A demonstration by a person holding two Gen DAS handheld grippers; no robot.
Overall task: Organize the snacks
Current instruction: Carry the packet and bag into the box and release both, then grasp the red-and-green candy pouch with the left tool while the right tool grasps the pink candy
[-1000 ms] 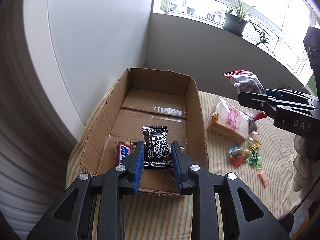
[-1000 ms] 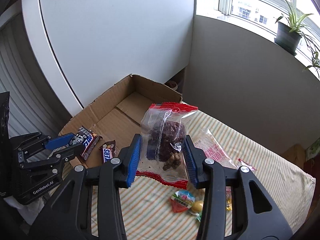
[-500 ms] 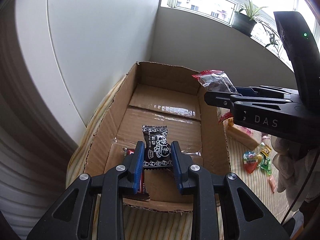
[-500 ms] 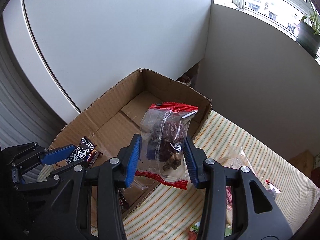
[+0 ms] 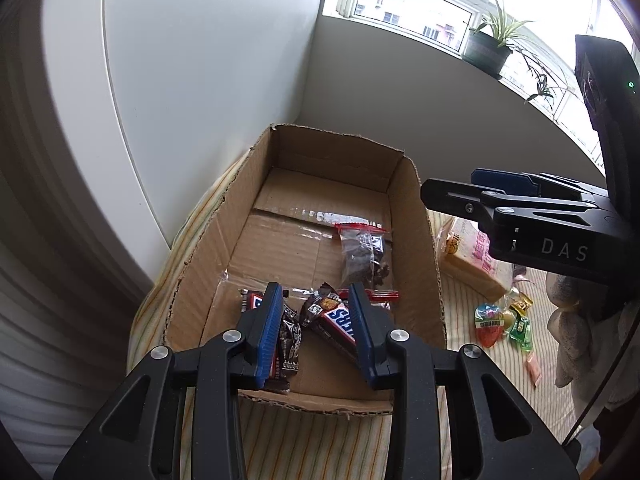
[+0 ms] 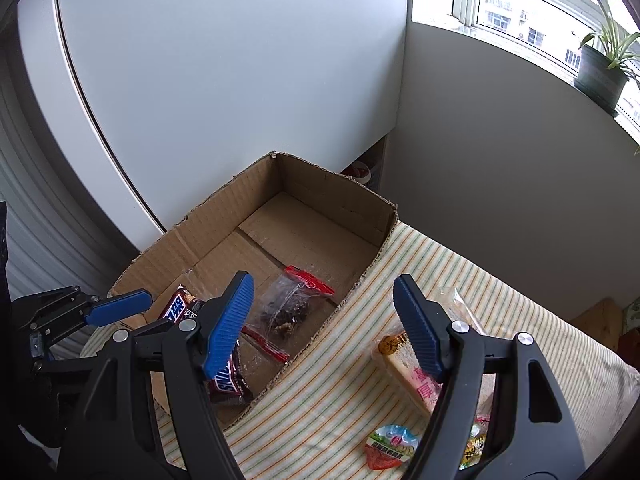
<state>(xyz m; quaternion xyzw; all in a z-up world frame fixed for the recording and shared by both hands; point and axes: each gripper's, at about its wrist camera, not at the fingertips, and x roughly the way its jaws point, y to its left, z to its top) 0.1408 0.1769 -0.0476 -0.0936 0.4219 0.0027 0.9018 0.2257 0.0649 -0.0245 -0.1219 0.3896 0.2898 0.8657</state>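
Tool in right hand [image 6: 322, 326]: jaws wide apart after just opening, nothing between them; poised above right wall of cardboard box [image 6: 340, 196]. Clear bag of dark dried fruit [image 6: 290, 306] released, lying flat on box floor near that wall. Tool in left hand [image 5: 316, 332]: jaws just parted slightly, gripping nothing; black candy packet [image 5: 290, 340] lies beneath them at box's near end, beside Snickers bars [image 5: 338, 322]. Outside box, on striped cloth [image 6: 340, 380]: wrapped bread slice [image 6: 416, 376], jelly cup [image 6: 392, 446], small sweets [image 5: 520, 320].
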